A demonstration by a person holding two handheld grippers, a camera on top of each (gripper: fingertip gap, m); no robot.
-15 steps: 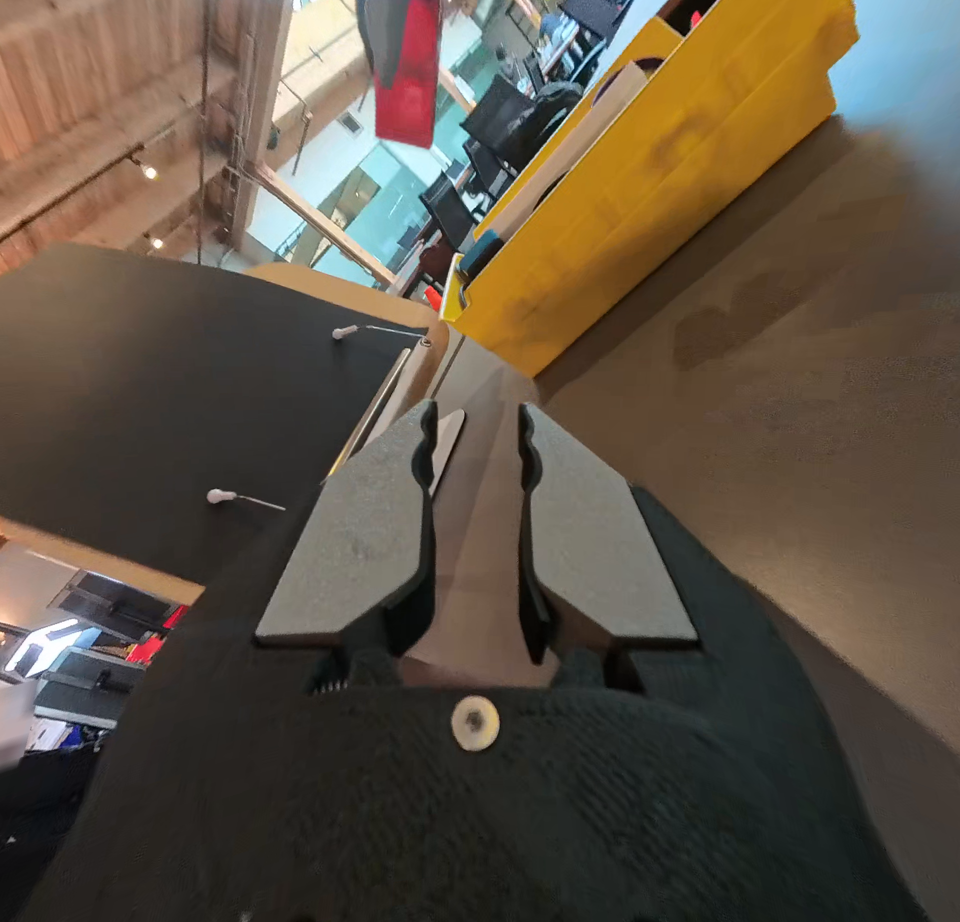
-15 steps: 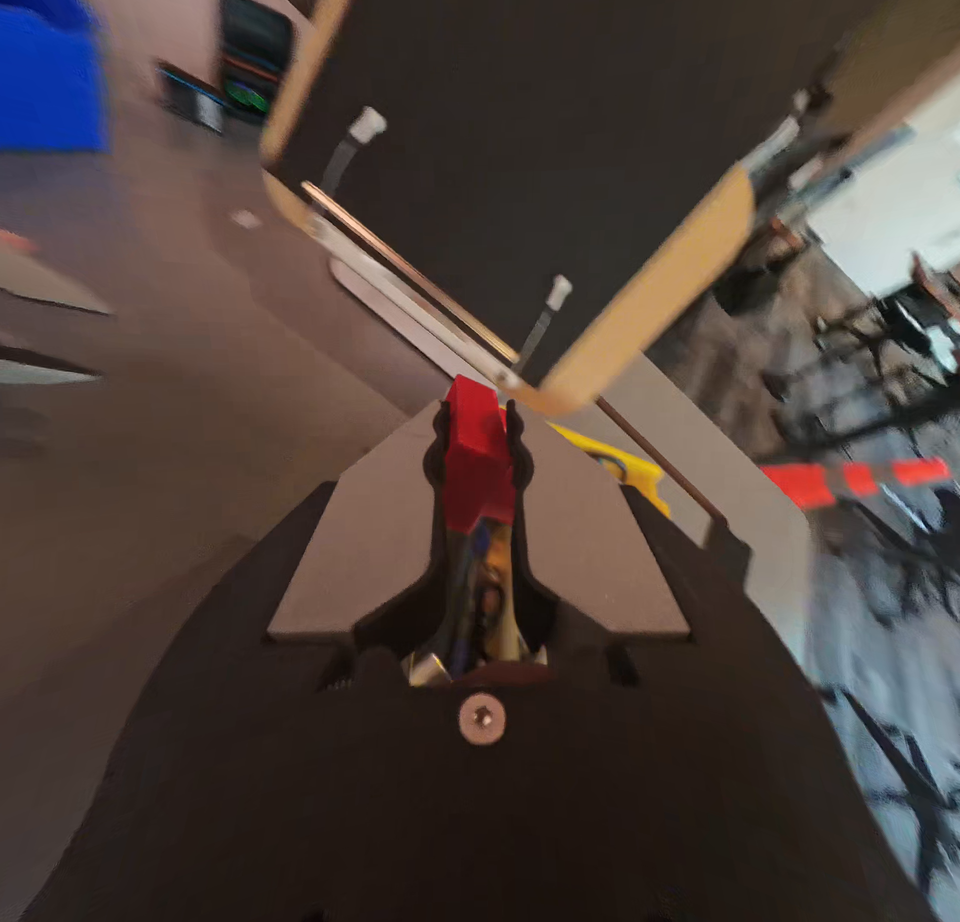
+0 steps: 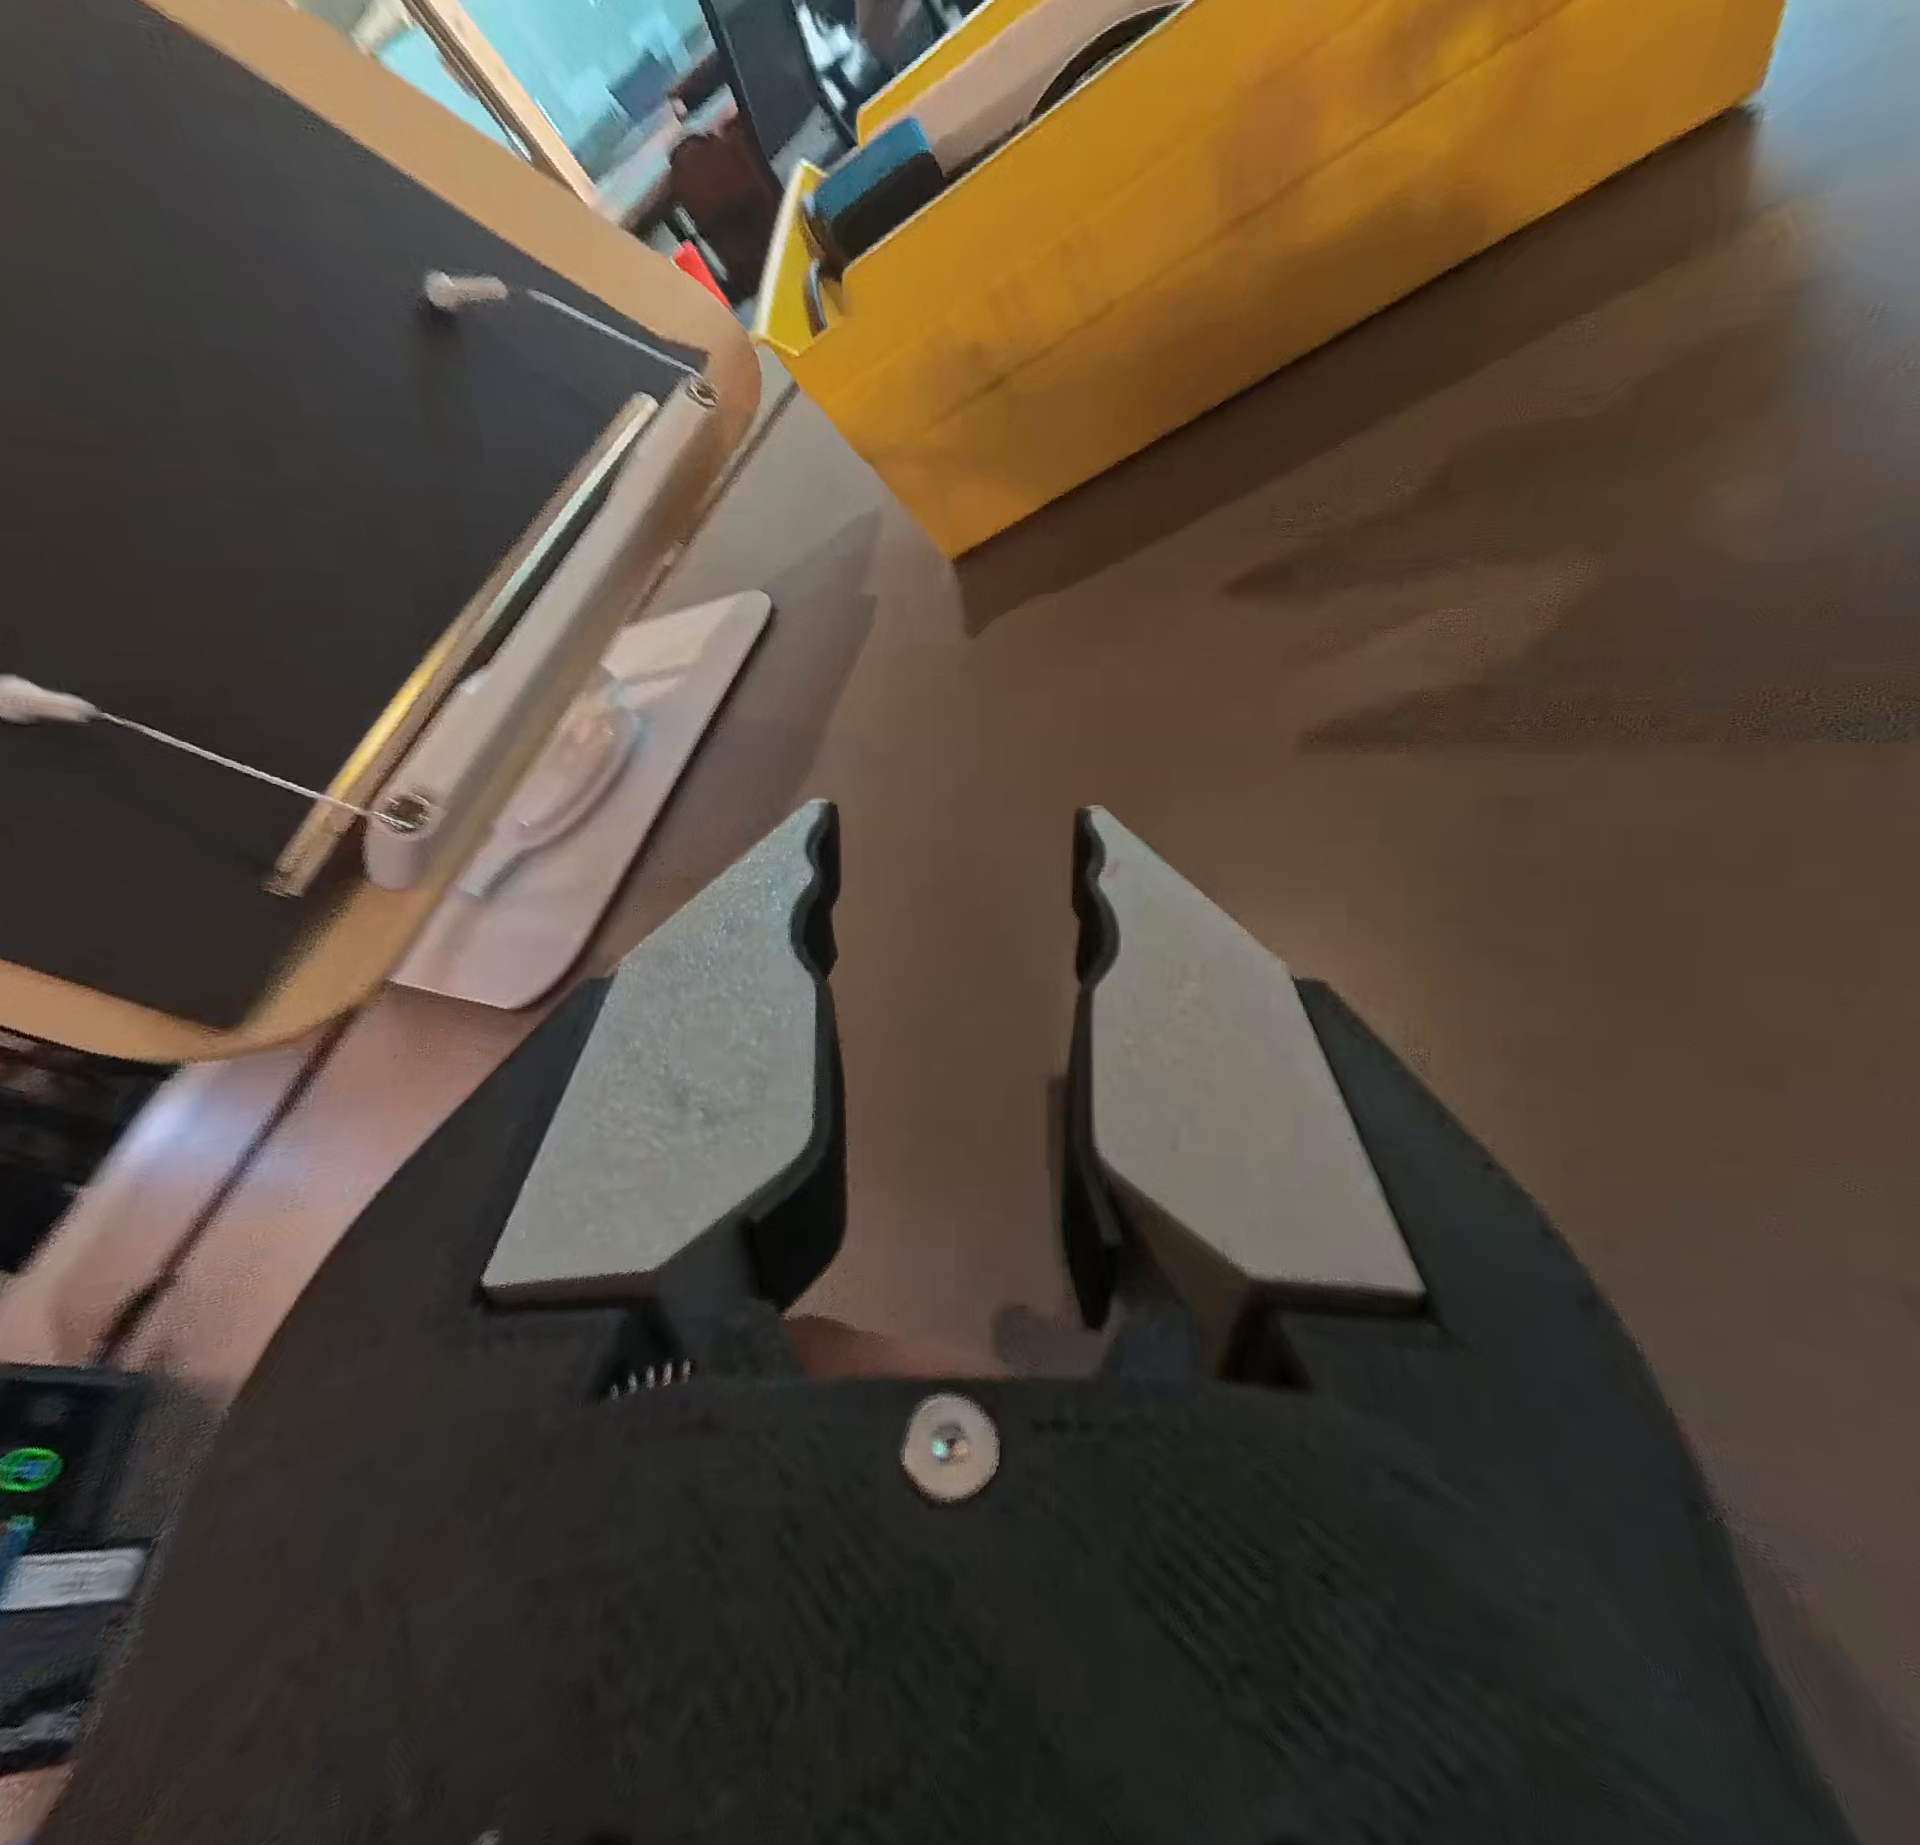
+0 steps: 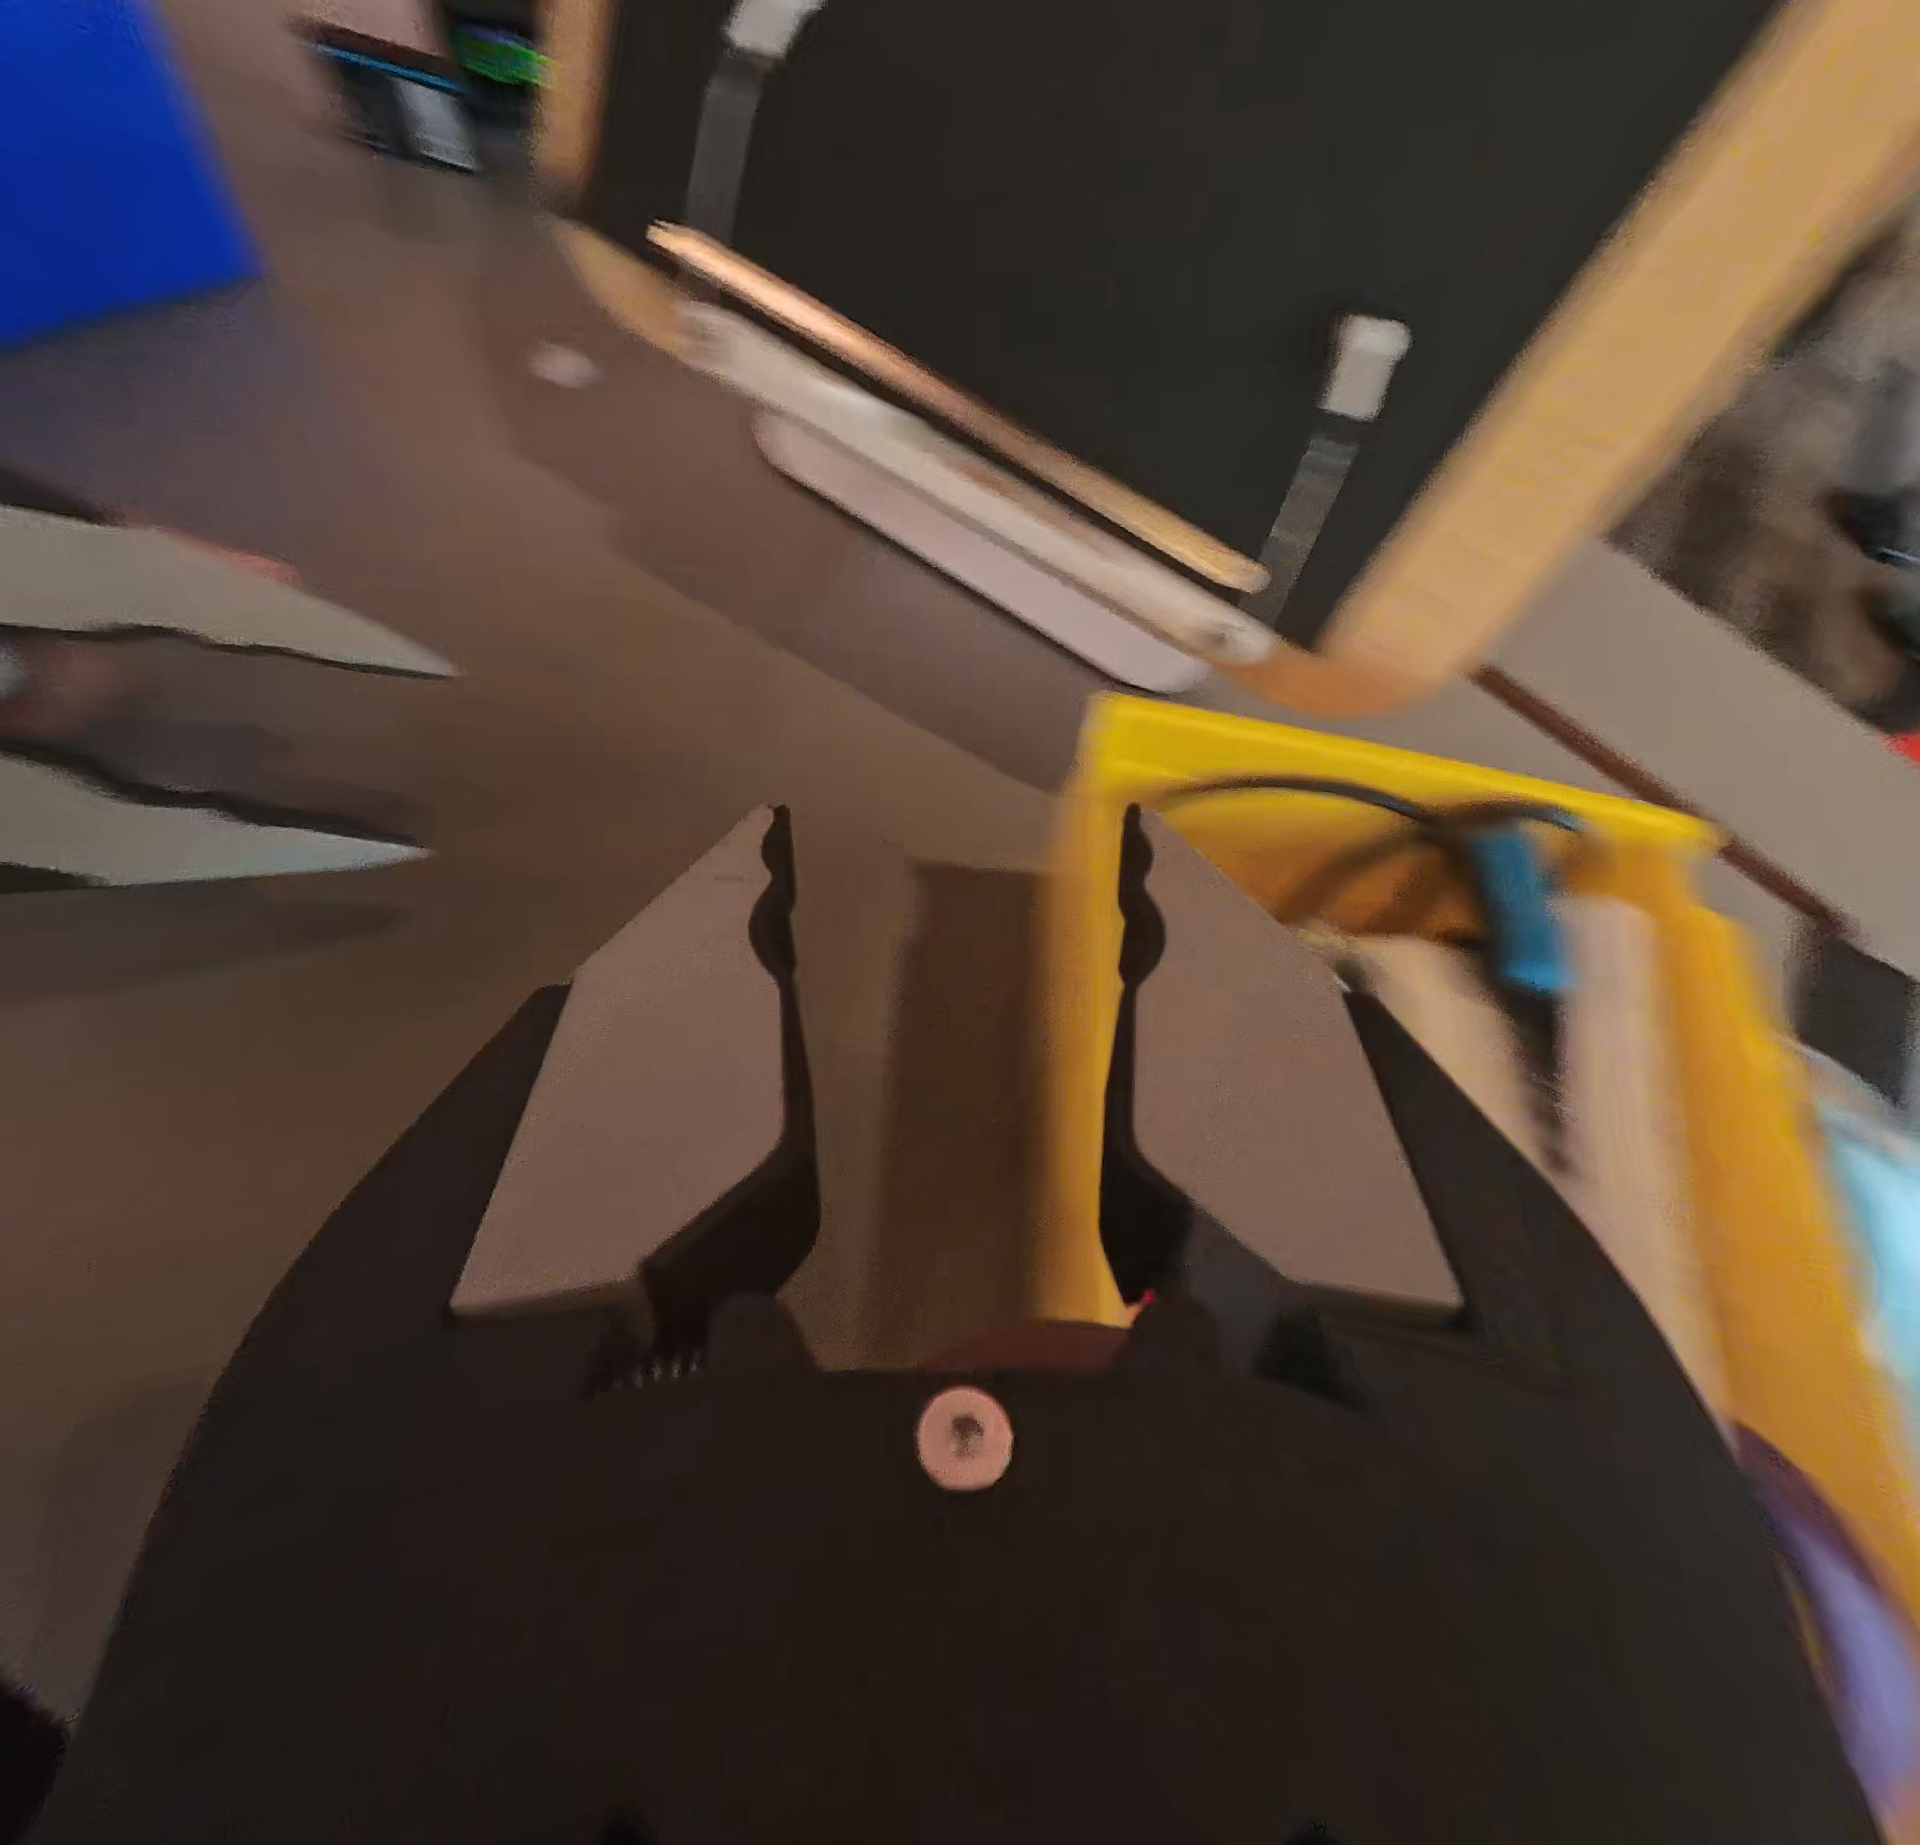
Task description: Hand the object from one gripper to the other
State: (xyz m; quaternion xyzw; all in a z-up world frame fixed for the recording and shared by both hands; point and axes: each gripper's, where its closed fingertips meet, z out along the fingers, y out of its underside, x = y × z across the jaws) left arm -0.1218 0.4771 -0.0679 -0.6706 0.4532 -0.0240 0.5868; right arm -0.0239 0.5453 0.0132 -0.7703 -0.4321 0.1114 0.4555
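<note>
Left wrist view: the left gripper (image 3: 954, 839) fills the lower half of the frame, its 2 grey fingers (image 3: 686, 1068) pointing up the picture over the brown table (image 3: 1455, 860). The jaws stand well apart and nothing lies between them; only bare table shows in the gap. Upper left, a black board (image 3: 229, 424) with a tan rim tilts above the table, carrying 2 thin wires with white tips. A pale flat pad (image 3: 665, 673) lies on the table just under the board's lower edge. Upper right, a yellow bin (image 3: 1195, 289) sits on the table, well apart from the fingertips. The task's object does not show in this view.

Right wrist view: the picture is smeared by motion. The right gripper (image 4: 954, 829) points up the frame, jaws wide apart and holding nothing. Through the gap show the table (image 4: 623, 590) and the near wall of the yellow bin (image 4: 1351, 839), which lies at centre right just past the right finger. A blue-tipped item and dark cords lie inside the bin. The black board (image 4: 1143, 185) hangs across the top of the frame. At the left edge, the other gripper's 2 grey fingers (image 4: 208, 600) reach in, spread apart. A blue block (image 4: 94, 133) sits in the upper left corner. I cannot tell where the object is here either.
</note>
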